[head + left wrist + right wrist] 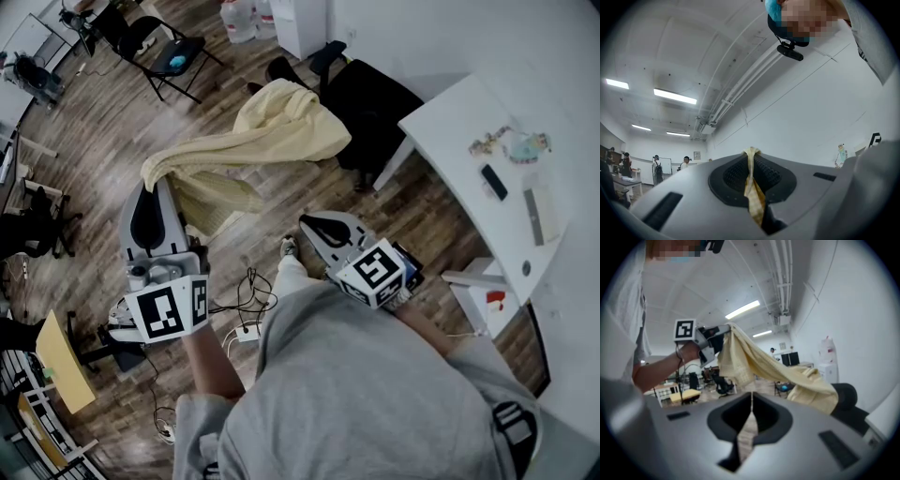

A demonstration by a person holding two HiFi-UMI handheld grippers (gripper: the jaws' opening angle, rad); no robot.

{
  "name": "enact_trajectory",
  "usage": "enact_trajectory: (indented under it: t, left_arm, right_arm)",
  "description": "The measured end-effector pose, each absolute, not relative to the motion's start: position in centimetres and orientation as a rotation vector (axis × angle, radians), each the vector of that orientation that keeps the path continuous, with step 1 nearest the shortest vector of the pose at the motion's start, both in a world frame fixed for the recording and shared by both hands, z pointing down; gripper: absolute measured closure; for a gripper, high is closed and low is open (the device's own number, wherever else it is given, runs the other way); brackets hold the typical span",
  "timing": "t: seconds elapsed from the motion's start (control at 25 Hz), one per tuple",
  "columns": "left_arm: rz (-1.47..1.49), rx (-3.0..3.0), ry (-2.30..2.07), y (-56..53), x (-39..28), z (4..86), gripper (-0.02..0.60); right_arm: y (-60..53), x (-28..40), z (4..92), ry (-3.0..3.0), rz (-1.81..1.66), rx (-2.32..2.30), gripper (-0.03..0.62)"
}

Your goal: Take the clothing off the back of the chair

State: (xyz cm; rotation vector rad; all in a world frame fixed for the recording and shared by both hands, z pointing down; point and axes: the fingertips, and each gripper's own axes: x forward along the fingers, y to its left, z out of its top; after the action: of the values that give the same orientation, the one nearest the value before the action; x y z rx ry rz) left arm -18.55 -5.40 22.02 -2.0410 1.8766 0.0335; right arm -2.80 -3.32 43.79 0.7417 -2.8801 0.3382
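- The left gripper [153, 187] has its fingers closed on one end of the yellow garment [272, 127]. In the left gripper view a thin strip of the cloth is pinched between the pads and pokes out past the tip.
- From there the garment stretches across to the black office chair [380, 103] and lies bunched over its back, with a flap hanging down between the gripper and the chair.
- The right gripper [309, 223] is held apart from the garment with its fingers together. In its own view a pale wedge shows in the slit between them, too blurred to identify.
- Two water jugs [239, 19] stand on the floor, cut off by the top edge. Their contents cannot be made out.
- A folding chair [173, 56] has a blue object [176, 64] on its seat, too small to identify.
- The garment hides the top of the office chair's back.
- The person's grey top [375, 394] covers the floor below and the near corner of the white desk [450, 141].
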Motion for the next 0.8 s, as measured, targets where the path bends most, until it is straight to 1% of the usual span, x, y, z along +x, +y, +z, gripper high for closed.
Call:
enact_trajectory:
  t: [0.24, 0.44, 0.8]
  left_arm:
    - [0.031, -2.049, 1.871, -5.3, -18.2, 22.1, 0.538]
    - [-0.091, -2.067, 1.857, -5.6, -17.4, 23.7, 0.538]
    - [-0.051, -2.077, 1.86, -5.4, -17.4, 23.6, 0.538]
  right_arm:
    - [-3.2, -2.7, 43.8, -2.883, 0.342, 0.742, 0.559]
    - [-2.9, -2.7, 43.6, -2.884, 0.346, 0.748, 0.559]
    - [-2.9, -2.5, 43.7, -2.88, 0.356, 0.754, 0.559]
